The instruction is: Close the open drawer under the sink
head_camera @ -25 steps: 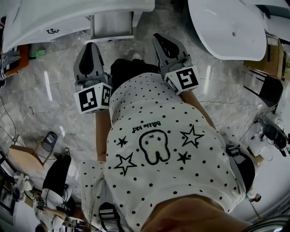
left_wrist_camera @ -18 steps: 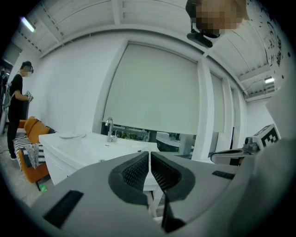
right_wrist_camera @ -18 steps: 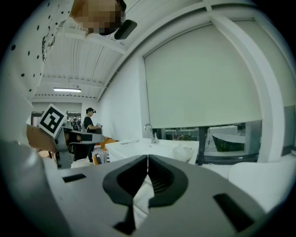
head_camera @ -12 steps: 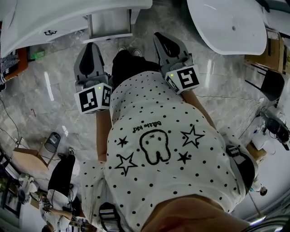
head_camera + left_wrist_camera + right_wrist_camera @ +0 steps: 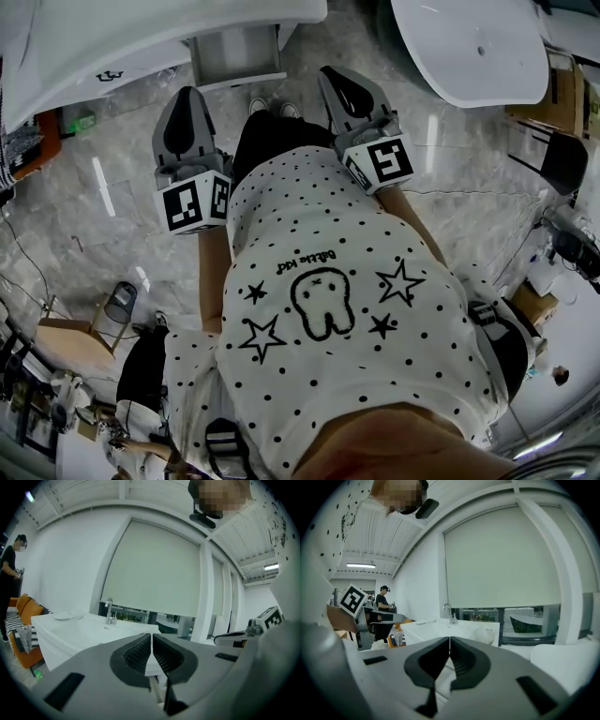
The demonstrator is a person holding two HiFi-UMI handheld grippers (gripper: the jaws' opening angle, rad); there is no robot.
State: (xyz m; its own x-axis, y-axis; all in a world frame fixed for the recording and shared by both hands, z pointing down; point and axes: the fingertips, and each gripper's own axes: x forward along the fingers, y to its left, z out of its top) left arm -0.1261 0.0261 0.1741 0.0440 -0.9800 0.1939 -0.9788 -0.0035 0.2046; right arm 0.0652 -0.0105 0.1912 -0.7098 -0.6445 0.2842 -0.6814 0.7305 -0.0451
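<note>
1. The pale grey open drawer (image 5: 234, 52) juts out from under the white sink worktop (image 5: 112, 37) at the top of the head view. Its rear is hidden beneath that worktop, and the part that shows is a plain pale bottom.
2. The left gripper (image 5: 190, 92) and the right gripper (image 5: 330, 73) both point towards the drawer. Both are apart from it, over the grey marble floor (image 5: 112, 234).
3. Each gripper view shows that gripper's jaws pressed together with nothing between them.
4. A chrome tap (image 5: 108, 611) stands on the worktop. The drawer cannot be made out clearly in either gripper view.
5. A small dark mark (image 5: 110, 73) on the worktop is too small to read. The print on the person's white dotted shirt (image 5: 328, 375) is upside down and illegible.
</note>
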